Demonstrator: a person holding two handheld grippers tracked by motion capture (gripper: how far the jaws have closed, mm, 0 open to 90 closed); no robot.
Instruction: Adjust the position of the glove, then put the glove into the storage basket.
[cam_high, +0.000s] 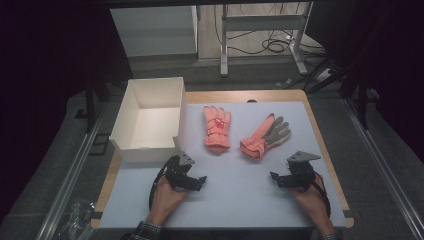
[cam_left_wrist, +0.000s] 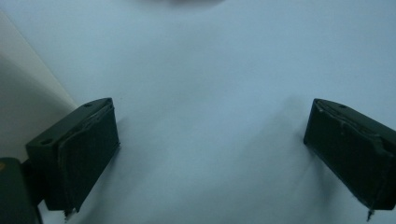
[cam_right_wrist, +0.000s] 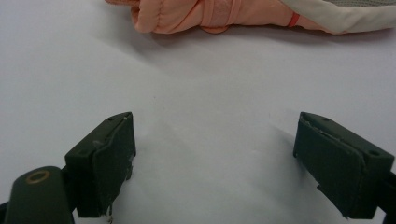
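Nearest to the grippers lie two pink gloves on the pale sheet that covers the tabletop (cam_high: 235, 200); the left glove (cam_high: 217, 127) lies flat with its fingers pointing away from the person and its cuff toward them, just right of the white box (cam_high: 150, 117); the right glove (cam_high: 265, 136) lies slanted, grey palm patch uppermost, fingers toward the far right and cuff toward the near left; the two gloves lie near each other but apart, neither touched by anything. In the right gripper view the right glove (cam_right_wrist: 243, 14) stretches across the top edge, pink cuff at the left and pale grey part at the right, well ahead of the jaws.

Closer to the person, the left gripper (cam_high: 201, 181) is held in the left hand (cam_high: 167, 196) just off the near corner of the box, its jaws pointing right; the left gripper view shows its jaws spread wide over bare sheet, nothing between them, with the box wall (cam_left_wrist: 23, 93) at the left edge. The right gripper (cam_high: 274, 179) sits in the right hand (cam_high: 310, 196) near the cuff of the right glove, jaws pointing left; its own view shows them likewise spread, released, with only sheet between them.

The open-topped box stands at the tabletop's far left, and wooden edging shows around the sheet.
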